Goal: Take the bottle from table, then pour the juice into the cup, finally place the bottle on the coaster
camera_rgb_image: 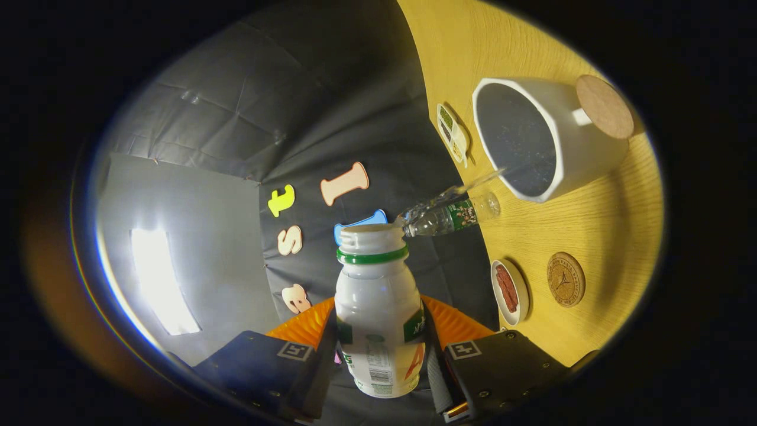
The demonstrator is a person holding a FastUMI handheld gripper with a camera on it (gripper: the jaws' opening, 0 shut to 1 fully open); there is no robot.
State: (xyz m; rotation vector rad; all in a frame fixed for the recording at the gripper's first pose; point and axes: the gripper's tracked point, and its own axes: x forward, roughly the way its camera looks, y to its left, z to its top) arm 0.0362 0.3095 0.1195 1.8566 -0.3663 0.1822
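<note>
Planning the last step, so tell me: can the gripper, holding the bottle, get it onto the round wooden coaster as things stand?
Probably yes. The gripper is shut on the white bottle, and the coaster lies bare on the table, with only the small dish beside it.

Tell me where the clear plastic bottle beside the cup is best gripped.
Take the clear bottle around its labelled middle, coming from the side with the jaws across its width; it is slim and round there. The gripper is now shut on the white juice bottle, tipped toward the cup.
</note>
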